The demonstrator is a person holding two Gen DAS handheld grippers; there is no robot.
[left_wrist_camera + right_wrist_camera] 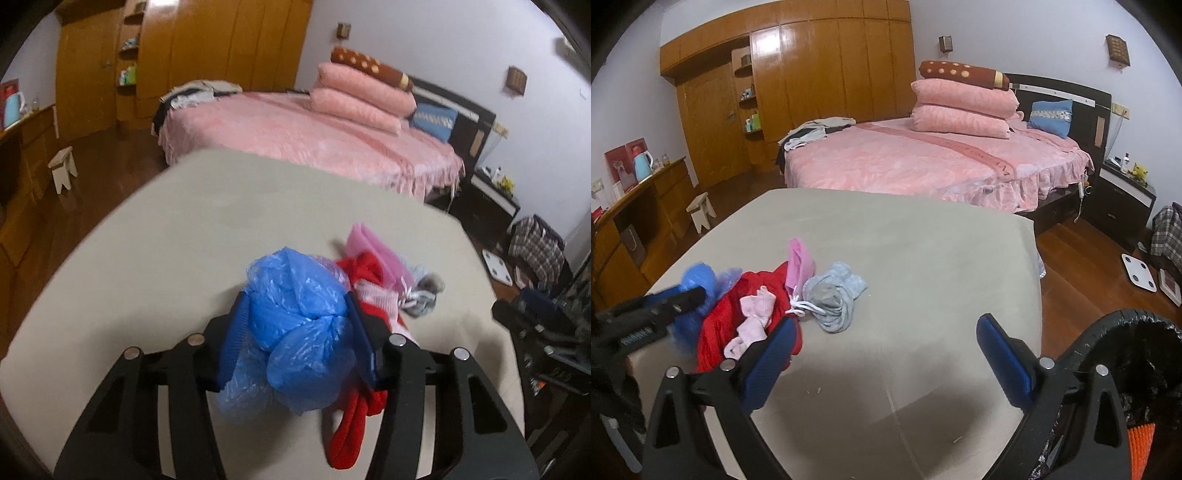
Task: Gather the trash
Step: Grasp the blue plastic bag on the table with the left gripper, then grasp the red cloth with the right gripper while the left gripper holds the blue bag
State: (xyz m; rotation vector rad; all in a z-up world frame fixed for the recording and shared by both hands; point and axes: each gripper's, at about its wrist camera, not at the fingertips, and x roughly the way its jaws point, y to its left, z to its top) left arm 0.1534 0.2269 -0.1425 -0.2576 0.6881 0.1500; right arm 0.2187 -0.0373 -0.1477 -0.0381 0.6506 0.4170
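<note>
The crumpled blue plastic bag is clamped between the pads of the left gripper, above the near-left part of the grey table, beside the red cloth. The right gripper is held wide open and empty. A firm squeeze should be kept and the bag carried rightward, clear of the socks, past the table's right edge to the black-lined bin, where open room is seen

No legible text or labels anywhere.
</note>
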